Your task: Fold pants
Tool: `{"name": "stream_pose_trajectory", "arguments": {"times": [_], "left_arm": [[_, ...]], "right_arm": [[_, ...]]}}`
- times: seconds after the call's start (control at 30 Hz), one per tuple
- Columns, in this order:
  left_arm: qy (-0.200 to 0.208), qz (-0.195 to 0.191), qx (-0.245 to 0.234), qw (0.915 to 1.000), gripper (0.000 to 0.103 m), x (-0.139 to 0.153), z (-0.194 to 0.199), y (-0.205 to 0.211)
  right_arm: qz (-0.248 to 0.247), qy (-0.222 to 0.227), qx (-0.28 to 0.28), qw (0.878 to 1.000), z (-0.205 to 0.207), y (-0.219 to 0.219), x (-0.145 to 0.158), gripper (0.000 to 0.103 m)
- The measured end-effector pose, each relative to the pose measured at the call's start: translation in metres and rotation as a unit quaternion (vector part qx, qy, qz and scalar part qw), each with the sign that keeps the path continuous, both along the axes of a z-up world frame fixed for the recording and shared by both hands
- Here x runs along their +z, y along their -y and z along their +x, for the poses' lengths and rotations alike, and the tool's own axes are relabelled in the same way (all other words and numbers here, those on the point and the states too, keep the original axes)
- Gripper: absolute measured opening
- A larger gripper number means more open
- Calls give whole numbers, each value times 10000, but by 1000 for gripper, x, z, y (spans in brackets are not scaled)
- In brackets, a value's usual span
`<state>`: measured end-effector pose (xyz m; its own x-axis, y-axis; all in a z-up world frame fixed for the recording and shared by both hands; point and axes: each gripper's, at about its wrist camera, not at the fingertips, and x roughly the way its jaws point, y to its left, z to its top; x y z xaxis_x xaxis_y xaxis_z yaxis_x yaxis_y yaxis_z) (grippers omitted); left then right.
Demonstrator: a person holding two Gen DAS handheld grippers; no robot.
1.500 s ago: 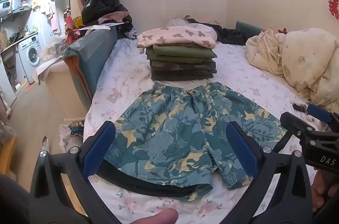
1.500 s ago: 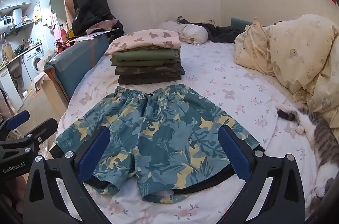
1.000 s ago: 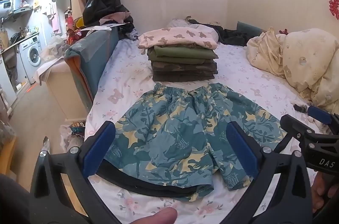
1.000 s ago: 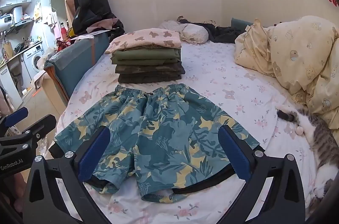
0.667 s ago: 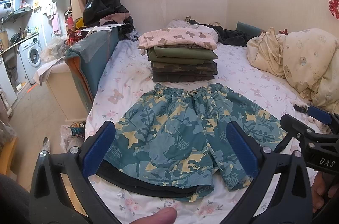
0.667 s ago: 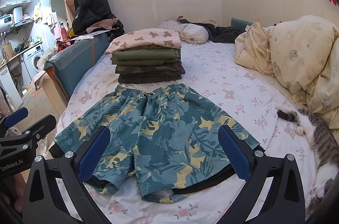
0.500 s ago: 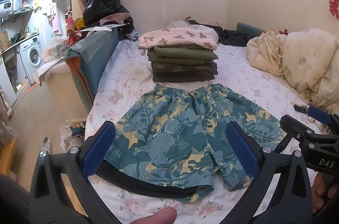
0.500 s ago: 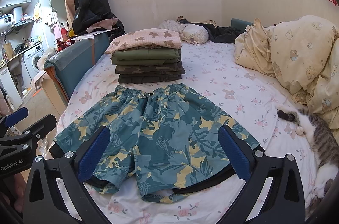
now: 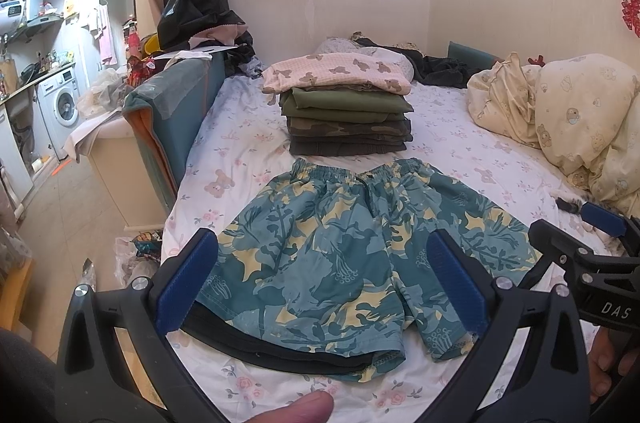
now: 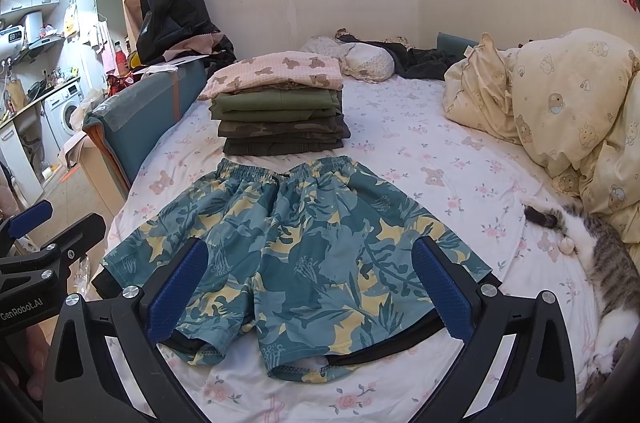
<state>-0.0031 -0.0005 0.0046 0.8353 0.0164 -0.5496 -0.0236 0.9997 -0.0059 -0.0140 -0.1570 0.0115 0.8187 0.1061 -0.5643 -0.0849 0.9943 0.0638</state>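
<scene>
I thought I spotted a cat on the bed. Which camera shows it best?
The right wrist view: the cat lies along the bed's right edge beside the cream duvet, with striped body, white belly and paws visible. The left wrist view shows only a dark paw tip behind the right tool.

Teal, blue and yellow leaf-print shorts (image 9: 352, 251)

We see a white floral bed sheet (image 10: 440, 159), olive and camouflage folded clothes (image 10: 280, 119) under pink bear-print fabric (image 10: 280, 69), and blue gripper pads (image 9: 188, 283).
</scene>
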Motion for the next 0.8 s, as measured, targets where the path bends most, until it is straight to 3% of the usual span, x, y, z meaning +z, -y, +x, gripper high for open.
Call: {"name": "stream_pose_trajectory", "arguments": {"times": [0.8], "left_arm": [[12,-4,17,10000,103,4,2,-5]], "right_arm": [[-1,-14,-1,10000,1,0,-1,103]]}}
